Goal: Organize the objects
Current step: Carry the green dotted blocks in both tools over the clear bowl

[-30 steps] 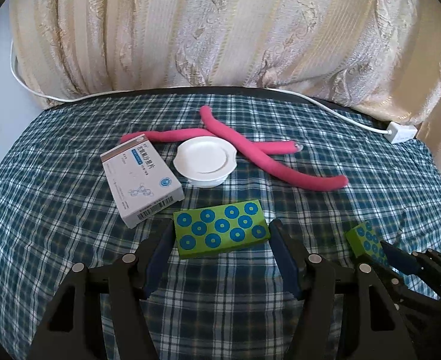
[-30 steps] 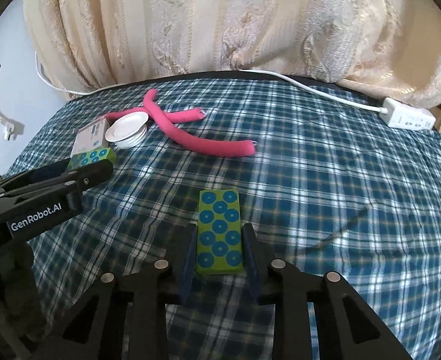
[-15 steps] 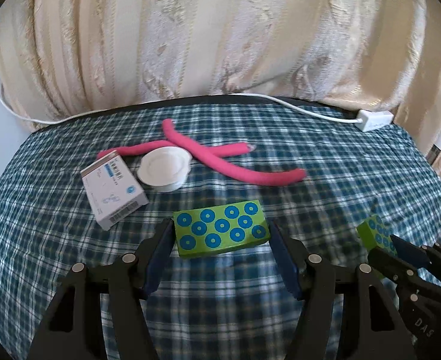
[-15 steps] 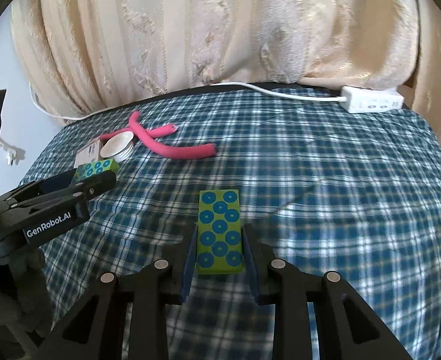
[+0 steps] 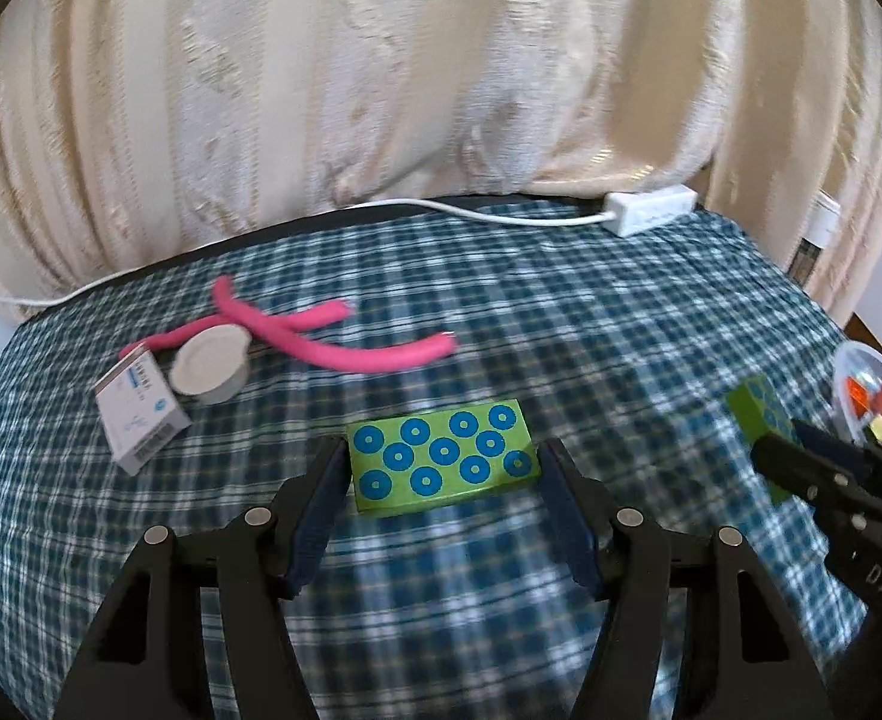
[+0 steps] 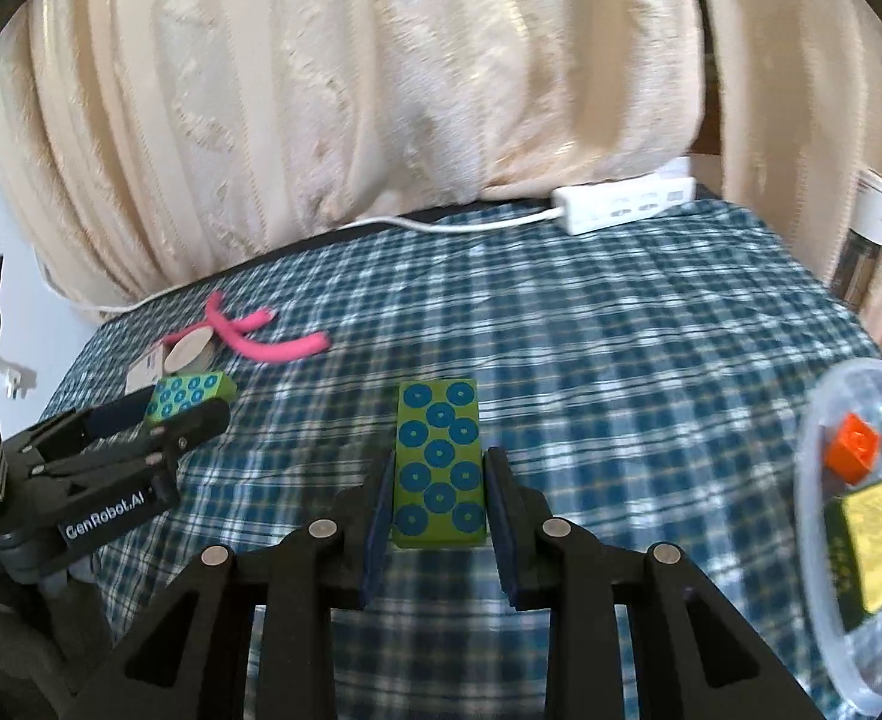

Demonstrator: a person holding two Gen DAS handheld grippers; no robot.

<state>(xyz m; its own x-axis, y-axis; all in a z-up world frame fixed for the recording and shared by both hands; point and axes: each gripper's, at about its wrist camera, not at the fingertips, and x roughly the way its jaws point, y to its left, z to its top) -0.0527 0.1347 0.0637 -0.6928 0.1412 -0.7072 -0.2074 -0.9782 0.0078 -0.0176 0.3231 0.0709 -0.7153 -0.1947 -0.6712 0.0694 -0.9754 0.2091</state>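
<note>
Both jaws are clamping: we are holding one green dotted block (image 5: 444,457) crosswise by its short ends in our left gripper (image 5: 441,480), and a second green dotted block (image 6: 439,462) lengthwise by its long sides in our right gripper (image 6: 439,480). We are carrying both above the plaid tablecloth (image 6: 621,372). At right, a clear container (image 6: 825,618) is sitting with coloured blocks (image 6: 853,453) inside.
</note>
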